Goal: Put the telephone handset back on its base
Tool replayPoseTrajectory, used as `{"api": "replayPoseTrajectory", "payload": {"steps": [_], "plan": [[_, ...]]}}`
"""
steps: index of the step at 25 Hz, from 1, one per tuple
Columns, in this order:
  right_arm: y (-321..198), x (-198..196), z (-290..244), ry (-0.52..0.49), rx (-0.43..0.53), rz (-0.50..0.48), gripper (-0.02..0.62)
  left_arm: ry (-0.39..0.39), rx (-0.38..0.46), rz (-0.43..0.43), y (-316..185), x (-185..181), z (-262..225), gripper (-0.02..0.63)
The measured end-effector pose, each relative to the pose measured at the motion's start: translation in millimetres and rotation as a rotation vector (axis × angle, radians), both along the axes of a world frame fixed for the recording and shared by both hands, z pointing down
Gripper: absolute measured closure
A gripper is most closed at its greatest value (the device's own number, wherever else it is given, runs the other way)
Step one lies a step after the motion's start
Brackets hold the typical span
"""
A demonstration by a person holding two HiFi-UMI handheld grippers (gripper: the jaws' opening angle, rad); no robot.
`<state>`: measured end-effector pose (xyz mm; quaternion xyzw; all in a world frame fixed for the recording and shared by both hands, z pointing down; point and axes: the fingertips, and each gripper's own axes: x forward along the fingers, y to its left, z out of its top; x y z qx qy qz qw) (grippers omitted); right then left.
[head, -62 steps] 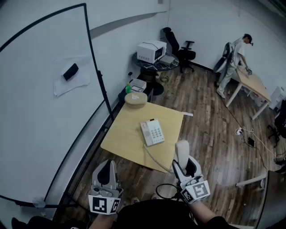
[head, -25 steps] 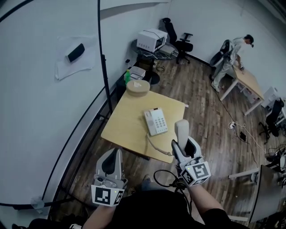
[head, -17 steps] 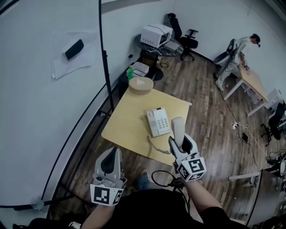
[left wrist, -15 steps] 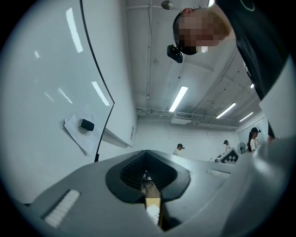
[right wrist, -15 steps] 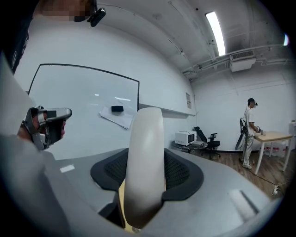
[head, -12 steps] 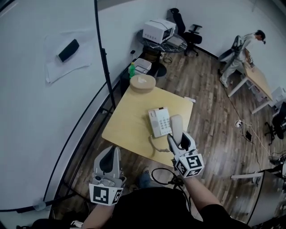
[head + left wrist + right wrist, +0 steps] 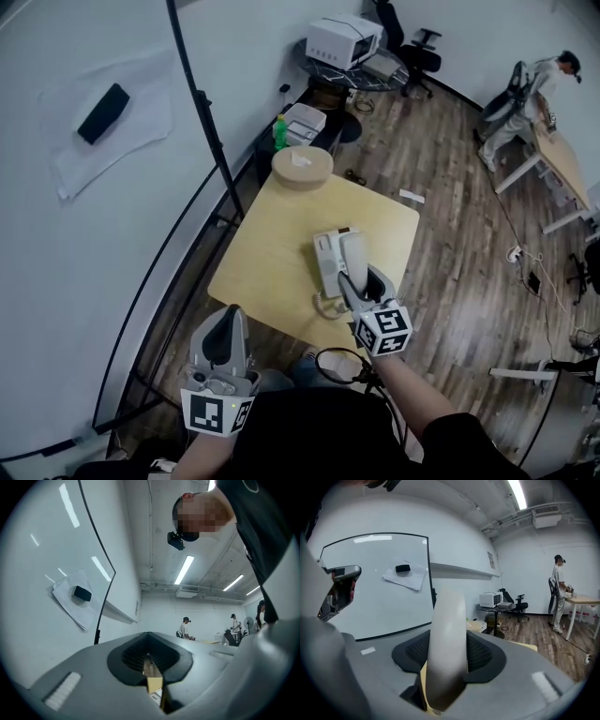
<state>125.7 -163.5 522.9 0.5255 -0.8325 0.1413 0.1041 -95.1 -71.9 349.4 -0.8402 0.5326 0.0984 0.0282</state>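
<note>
We hold our left hand-held gripper low by our body, jaws together, empty; our right hand-held gripper, arm stretched forward, clamps the handset.

I have carried the handset in my right claw forward from beyond the worktop's near edge; it now sits over the base, perhaps touching it.
</note>
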Motion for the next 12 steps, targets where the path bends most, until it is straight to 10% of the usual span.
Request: {"api": "replayPoseTrajectory", "payload": {"steps": [12], "plan": [[-72,-5,108,0.022,-0.205,0.071,0.376,0.003,-0.046,0.075,-71,-4,38,0.606]]}}
